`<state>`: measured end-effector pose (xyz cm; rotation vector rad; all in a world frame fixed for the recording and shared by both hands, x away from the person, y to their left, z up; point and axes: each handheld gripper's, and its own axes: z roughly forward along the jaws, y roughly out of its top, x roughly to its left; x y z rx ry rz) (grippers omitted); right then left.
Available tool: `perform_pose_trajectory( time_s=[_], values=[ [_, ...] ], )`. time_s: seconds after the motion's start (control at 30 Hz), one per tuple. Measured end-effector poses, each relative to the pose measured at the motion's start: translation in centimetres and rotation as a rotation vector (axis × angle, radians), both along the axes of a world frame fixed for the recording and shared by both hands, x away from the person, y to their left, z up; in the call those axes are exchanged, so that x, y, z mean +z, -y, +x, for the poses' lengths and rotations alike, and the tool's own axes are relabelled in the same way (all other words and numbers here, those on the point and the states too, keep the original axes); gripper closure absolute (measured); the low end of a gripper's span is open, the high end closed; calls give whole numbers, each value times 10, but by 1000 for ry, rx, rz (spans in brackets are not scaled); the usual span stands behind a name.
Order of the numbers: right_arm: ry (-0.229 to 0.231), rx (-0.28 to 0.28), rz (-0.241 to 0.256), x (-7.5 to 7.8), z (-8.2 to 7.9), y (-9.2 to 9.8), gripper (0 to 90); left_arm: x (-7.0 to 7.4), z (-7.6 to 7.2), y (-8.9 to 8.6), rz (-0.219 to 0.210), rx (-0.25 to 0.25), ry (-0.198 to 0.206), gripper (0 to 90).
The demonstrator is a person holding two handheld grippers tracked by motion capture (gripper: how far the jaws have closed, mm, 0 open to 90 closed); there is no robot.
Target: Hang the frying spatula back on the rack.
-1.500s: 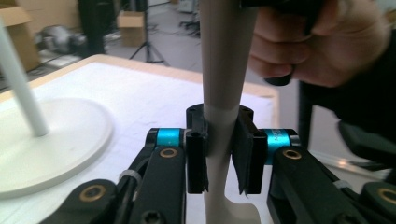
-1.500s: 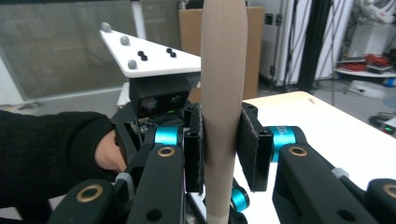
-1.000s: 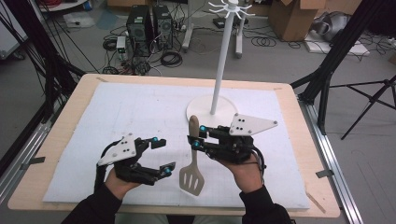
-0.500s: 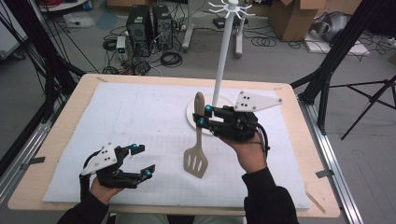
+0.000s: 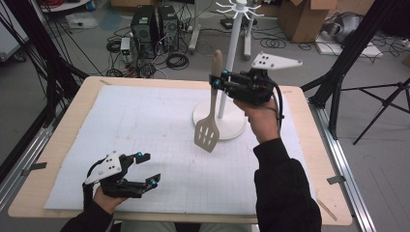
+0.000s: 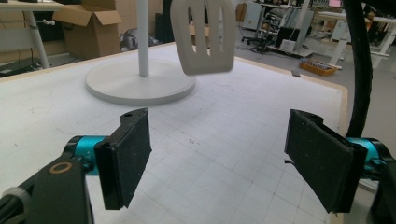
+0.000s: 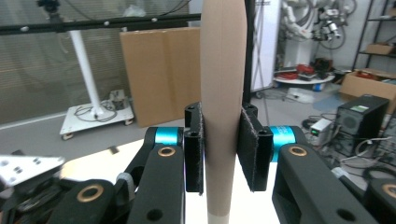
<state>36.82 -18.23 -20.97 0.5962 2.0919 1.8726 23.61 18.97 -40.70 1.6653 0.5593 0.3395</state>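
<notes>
You are working in a robotics lab. Behind your table (image 5: 58,145) two computer towers (image 5: 154,29) stand on the grey floor among loose cables (image 5: 176,60), with cardboard boxes (image 5: 302,19) beyond. Black frame struts (image 5: 348,53) and a tripod (image 5: 387,104) flank the table. Farther off you have workbenches (image 6: 327,18), shelves (image 7: 380,28) and a robot arm (image 7: 327,23).

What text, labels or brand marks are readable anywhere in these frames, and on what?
None readable.
Spatula, clamped in the right hand-held gripper: plain, no print.
Left hand-held gripper, open: no markings.
White mat: printed grid lines, no legible numbers.
Computer tower on the floor: a small green sticker, too blurred to read.
Cardboard boxes: no legible print.
</notes>
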Motion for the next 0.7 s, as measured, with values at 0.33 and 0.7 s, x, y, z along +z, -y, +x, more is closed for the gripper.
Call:
perform_pose_trajectory(
  time_s=[0.33,0.7],
  values=[
    [-14,-35,-1,28,38,12,735,0,1,-3,-5,3,-5,227],
    [-29,-40,48,33,56,21,735,0,1,-3,-9,4,-3,227]
  ],
)
